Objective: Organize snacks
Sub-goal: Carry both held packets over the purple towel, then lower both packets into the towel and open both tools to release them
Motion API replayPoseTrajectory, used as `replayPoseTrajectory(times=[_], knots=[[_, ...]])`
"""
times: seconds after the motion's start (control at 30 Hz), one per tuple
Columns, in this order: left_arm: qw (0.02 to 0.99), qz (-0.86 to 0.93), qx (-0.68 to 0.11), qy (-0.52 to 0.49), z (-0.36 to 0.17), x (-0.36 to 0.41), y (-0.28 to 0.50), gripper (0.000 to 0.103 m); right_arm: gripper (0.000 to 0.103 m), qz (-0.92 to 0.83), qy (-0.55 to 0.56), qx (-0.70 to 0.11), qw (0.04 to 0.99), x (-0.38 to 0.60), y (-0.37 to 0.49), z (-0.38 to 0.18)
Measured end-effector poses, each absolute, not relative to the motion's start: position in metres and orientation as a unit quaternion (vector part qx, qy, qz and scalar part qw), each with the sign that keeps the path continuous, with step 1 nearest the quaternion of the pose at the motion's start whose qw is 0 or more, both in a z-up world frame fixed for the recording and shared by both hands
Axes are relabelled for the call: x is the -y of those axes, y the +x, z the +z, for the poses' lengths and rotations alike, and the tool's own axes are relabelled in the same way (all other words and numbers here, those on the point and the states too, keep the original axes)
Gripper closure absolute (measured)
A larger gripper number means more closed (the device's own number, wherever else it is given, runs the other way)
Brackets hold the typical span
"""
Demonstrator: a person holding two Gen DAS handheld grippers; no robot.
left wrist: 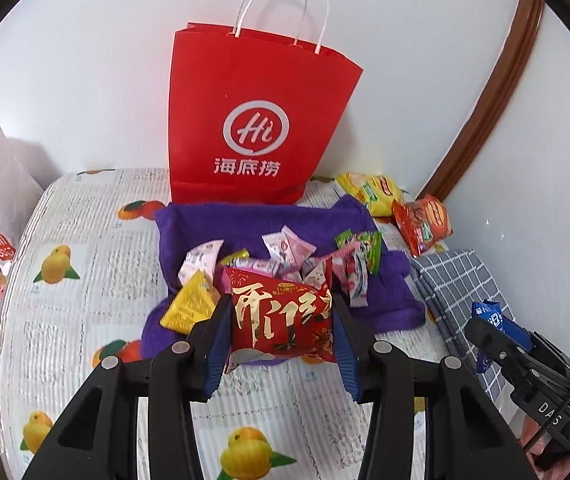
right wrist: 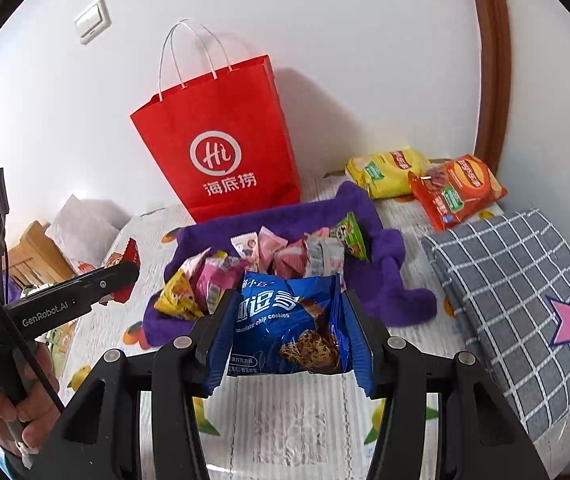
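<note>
1. The left gripper (left wrist: 281,330) is clamped on a red snack packet (left wrist: 283,320); the right gripper (right wrist: 287,332) clamps a blue chocolate chip cookie packet (right wrist: 291,328), both apparently lifted for sorting.
2. Below, small snacks (left wrist: 285,256) heap on a purple towel (left wrist: 245,220).
3. Behind stands the red paper bag (left wrist: 257,120), its mouth open; the table (left wrist: 85,240) offers bare room left.

Both my grippers, same build: black plastic linkage arms, silver round pivot screws at the joints. Left gripper (left wrist: 281,336) and right gripper (right wrist: 289,332) each carry blue ribbed pads on the fingers (left wrist: 217,344). From the right wrist view the left unit's side reads "GenRobot.AI" in white, with a thin black cable running diagonally past its handle. From the left wrist view the right unit shows white lettering "DAS" on the black body. My hand (right wrist: 25,404) wraps the black grip.
</note>
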State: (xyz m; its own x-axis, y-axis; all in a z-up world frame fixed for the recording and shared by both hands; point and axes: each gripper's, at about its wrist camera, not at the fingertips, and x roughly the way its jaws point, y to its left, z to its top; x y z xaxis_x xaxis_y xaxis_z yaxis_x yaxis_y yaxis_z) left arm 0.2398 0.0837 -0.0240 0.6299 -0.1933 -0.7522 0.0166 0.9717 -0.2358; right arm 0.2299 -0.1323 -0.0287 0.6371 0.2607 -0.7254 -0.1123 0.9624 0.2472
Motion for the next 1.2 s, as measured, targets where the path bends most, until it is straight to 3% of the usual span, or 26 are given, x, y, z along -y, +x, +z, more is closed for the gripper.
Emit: replayPoseTrajectory(times=[0.53, 1.2], knots=[[0.901, -0.055, -0.415, -0.112, -0.015, -0.087, 0.295, 0.059, 0.052, 0.121, 0.095, -0.407, 0.900, 0.118, 0.305, -0.012], [0.890, -0.052, -0.427, -0.149, -0.040, -0.103, 0.345, 0.059, 0.052, 0.147, 0.098, -0.426, 0.887, 0.101, 0.372, -0.037]])
